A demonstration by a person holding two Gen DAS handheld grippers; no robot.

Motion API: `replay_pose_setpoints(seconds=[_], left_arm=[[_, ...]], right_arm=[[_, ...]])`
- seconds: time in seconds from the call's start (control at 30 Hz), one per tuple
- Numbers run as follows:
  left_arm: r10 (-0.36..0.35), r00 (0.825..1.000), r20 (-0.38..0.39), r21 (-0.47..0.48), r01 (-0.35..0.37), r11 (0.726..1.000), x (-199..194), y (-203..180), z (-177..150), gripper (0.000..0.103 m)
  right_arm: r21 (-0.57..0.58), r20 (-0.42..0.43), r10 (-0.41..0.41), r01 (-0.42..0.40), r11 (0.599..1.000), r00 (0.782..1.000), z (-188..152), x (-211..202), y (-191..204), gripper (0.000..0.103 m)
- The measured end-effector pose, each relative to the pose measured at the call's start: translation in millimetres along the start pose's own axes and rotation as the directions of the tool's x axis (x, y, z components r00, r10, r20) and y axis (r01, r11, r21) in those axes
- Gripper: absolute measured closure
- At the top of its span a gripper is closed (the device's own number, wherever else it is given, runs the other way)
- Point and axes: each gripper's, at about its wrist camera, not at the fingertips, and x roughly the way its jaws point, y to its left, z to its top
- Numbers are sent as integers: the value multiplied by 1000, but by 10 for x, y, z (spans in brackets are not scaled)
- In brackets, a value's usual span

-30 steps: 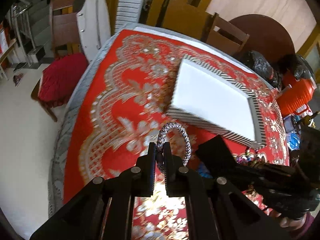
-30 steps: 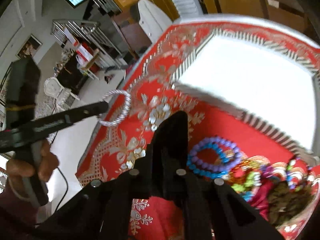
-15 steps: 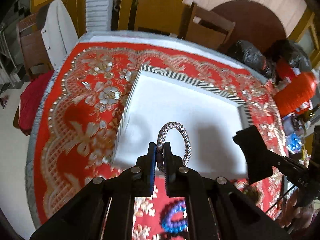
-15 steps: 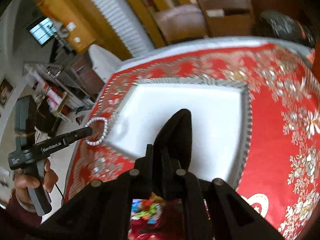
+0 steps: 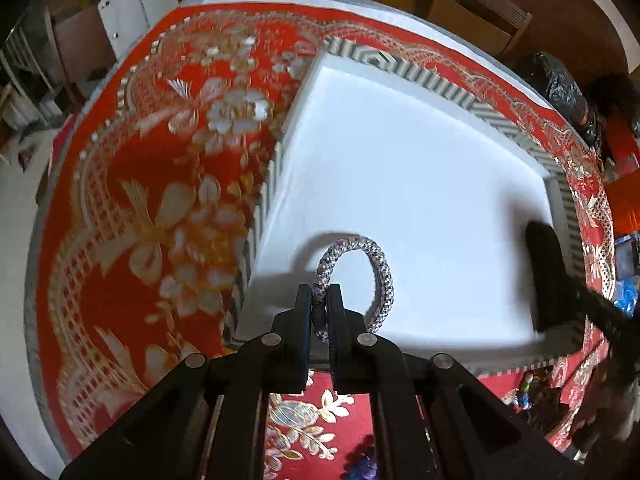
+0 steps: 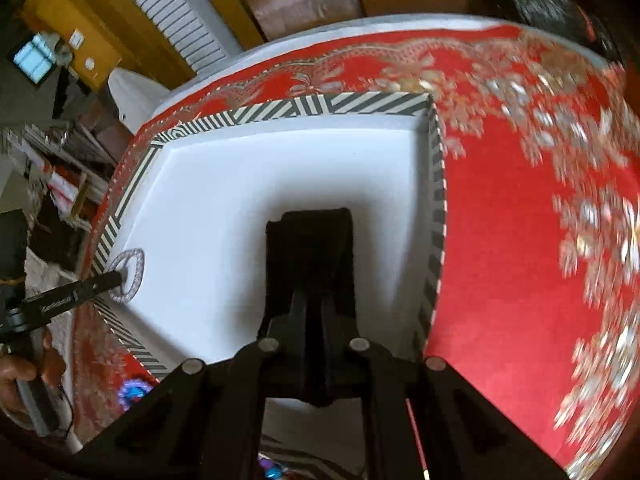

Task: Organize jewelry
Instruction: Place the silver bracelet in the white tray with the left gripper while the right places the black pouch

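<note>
The left gripper [image 5: 320,308] is clenched on a silver-grey braided ring bracelet [image 5: 360,276], holding it over the near-left corner of a shallow white tray with a black-and-white striped rim [image 5: 496,112]. The right gripper [image 6: 310,300] is clamped on a flat black piece, possibly a jewelry stand [image 6: 310,248], above the tray's right side. This looks like the placing step: each still has to be lowered onto the white floor before release.
</note>
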Motion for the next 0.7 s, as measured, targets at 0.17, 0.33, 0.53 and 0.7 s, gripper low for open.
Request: replay_pose_setpoints(seconds=[0.17,0.33,0.53,0.7], left_arm=[[-6,1000,-10,-20,6,1000,-30,-17,-150,103],[10,1000,-1,-37,-10,999,-75,-4,-267,103],[33,999,40,-21,-33,999,-153,-65,-289,75],[13,994,110,0,-13,1000,-398,-64,-297,66]], right_arm=[[-59,-41,15,-18,998,999,163,119,-11,98],[-103,-41,1,-5,995,999,141,32,78,85],[-87,55,48,-43,995,997,72,-329,163,47],[-68,113,67,-60,996,991,-51,-668,281,39]])
